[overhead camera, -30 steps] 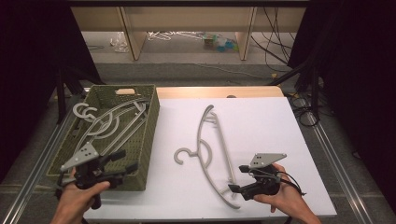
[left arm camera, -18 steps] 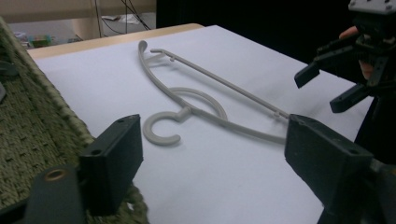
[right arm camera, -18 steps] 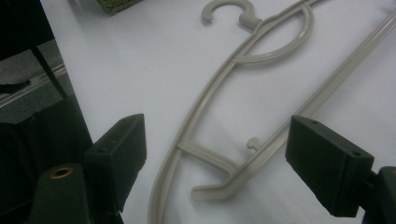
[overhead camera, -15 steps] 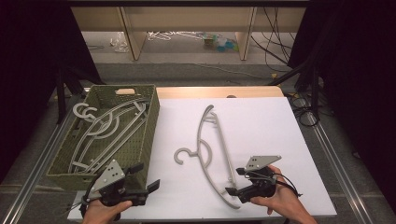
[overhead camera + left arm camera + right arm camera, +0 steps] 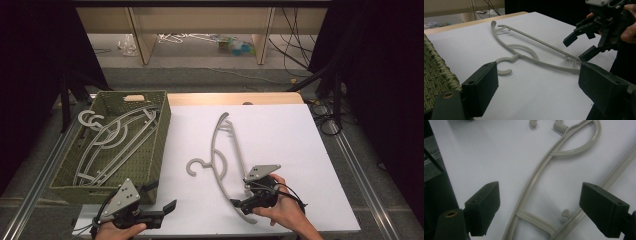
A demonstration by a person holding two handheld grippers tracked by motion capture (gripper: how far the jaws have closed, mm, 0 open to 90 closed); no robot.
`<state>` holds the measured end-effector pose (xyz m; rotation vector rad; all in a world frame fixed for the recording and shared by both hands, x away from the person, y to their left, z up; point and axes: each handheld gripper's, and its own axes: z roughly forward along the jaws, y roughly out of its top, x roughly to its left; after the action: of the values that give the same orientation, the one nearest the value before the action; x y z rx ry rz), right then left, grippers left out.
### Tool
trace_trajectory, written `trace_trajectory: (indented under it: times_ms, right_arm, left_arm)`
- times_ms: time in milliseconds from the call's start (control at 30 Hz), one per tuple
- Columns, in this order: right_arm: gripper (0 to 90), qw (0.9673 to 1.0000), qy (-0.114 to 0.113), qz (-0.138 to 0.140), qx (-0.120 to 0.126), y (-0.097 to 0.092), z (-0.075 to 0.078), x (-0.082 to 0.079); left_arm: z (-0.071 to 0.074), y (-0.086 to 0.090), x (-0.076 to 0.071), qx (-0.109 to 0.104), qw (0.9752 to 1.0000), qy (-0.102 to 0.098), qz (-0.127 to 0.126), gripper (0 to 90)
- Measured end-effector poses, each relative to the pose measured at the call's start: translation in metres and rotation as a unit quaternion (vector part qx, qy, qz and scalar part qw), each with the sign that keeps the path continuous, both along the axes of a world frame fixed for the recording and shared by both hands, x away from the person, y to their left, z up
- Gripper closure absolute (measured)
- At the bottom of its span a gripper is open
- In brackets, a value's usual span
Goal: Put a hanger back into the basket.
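Grey moulded plastic makes up the hanger [image 5: 223, 159], which lies flat on the white counter [image 5: 300, 150] just right of centre, its open hook [image 5: 196, 166] curling toward nine o'clock and its long curved shoulder running from twelve o'clock down to about five o'clock. It looks light, thin and fairly stiff, though the slim bars would likely flex a little, and the smooth surface could slip between hard pads. A sound place to take hold, I judge, is the near end where the shoulder and the straight bar meet at a short cross-rib, or the neck just beside the hook. The right hand-held gripper [image 5: 239, 203] sits at that lower end, at roughly five o'clock, its jaws having just been opening and now spread wide; in the right gripper view the shoulder bar runs up between the two black pads [image 5: 485, 207] without either one pressing on it, so nothing is held. The left hand-held gripper [image 5: 170, 206] rests low at seven o'clock, its jaws wide apart and empty after just opening, aimed across the sheet at the hanger. Beside it stands an olive woven basket [image 5: 145, 160], rough and cord-like in texture, holding more hangers [image 5: 112, 140] of the same pale grey.
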<state>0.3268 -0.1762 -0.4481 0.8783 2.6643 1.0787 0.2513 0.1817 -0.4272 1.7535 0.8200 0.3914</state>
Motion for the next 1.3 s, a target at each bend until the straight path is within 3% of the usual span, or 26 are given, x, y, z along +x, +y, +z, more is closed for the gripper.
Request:
trace_trajectory:
  times_ms: [100,233,267,300,333,467,500,600,667,733,1000,1300]
  right_arm:
    - [18.6,0.9999,0.004,0.004,-0.013,0.01,-0.005,0.008]
    - [20.7,0.9994,0.011,-0.006,-0.032,0.025,-0.012,0.02]
    - [21.5,0.9993,0.001,-0.011,-0.037,0.029,-0.014,0.022]
    - [23.1,0.9987,0.02,-0.013,-0.044,0.032,-0.013,0.024]
    - [23.6,0.9988,0.014,-0.011,-0.045,0.035,-0.016,0.026]
    - [26.3,0.9973,0.024,-0.011,-0.069,0.047,-0.02,0.033]
    - [29.4,0.9966,0.02,-0.012,-0.079,0.052,-0.023,0.035]
    - [34.6,0.9947,0.039,-0.004,-0.095,0.059,-0.026,0.039]
    - [37.0,0.9939,0.039,-0.007,-0.103,0.062,-0.025,0.04]
    - [43.4,0.9925,0.036,-0.009,-0.116,0.063,-0.024,0.041]
    - [47.4,0.9876,0.045,-0.013,-0.15,0.071,-0.021,0.044]
    - [65.1,0.9861,0.059,0.015,-0.155,0.073,-0.018,0.049]
  left_arm:
    - [0.0,-0.001,-0.001,-0.006,0.9999,-0.011,-0.007,16.1]
    - [0.0,0.001,0.001,0.004,0.9995,-0.03,-0.011,16.1]
    - [0.0,0.001,0.001,0.001,0.9997,-0.025,-0.007,16.1]
    - [0.0,0.0,0.001,-0.004,0.9998,-0.019,-0.002,16.2]
    - [0.0,0.0,0.0,0.0,0.9998,-0.017,-0.002,16.2]
    - [-0.001,-0.001,0.0,-0.002,0.9997,-0.023,-0.008,16.4]
    - [0.0,0.0,0.0,0.008,0.9996,-0.025,-0.009,16.4]
    - [0.0,0.0,0.0,0.005,0.9995,-0.028,-0.015,16.4]
    - [0.0,0.0,-0.001,0.003,0.9997,-0.021,-0.008,16.4]
    - [0.0,0.001,0.001,0.01,0.9995,-0.027,-0.016,16.5]
    - [-0.001,-0.001,0.0,0.007,0.9997,-0.02,-0.016,16.6]
    - [-0.001,0.001,0.001,0.005,0.9997,-0.022,-0.008,17.3]
